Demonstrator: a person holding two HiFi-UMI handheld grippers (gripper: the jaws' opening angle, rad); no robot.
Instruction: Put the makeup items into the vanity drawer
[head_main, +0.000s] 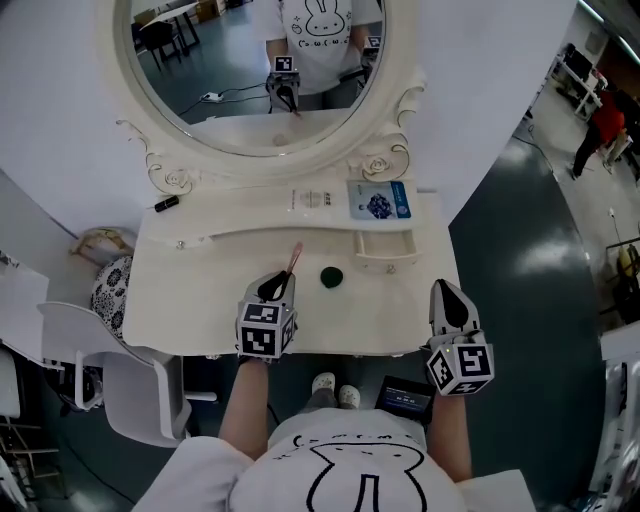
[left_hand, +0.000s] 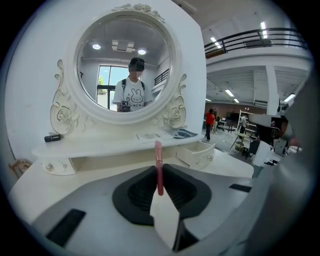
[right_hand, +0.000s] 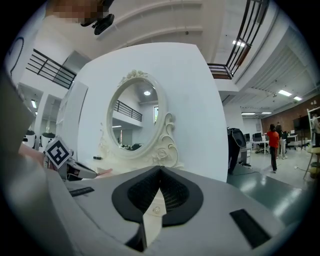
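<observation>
My left gripper (head_main: 279, 284) hovers over the front middle of the white vanity top (head_main: 200, 290), shut on a slim pink makeup stick (head_main: 294, 258) that points toward the mirror. The left gripper view has the stick (left_hand: 158, 167) pinched upright between the pads. The small vanity drawer (head_main: 385, 246) stands pulled open on the right, also seen as drawer (left_hand: 196, 154). A round black makeup item (head_main: 332, 277) lies on the top between stick and drawer. My right gripper (head_main: 447, 293) is off the table's right front corner, jaws together with nothing in them, as right gripper (right_hand: 160, 172) shows.
On the shelf under the oval mirror (head_main: 250, 60) lie a black tube (head_main: 166, 203), a white leaflet (head_main: 315, 199) and a blue packet (head_main: 379, 200). A white chair (head_main: 120, 380) stands at the left. People stand in the hall at the far right (head_main: 598, 130).
</observation>
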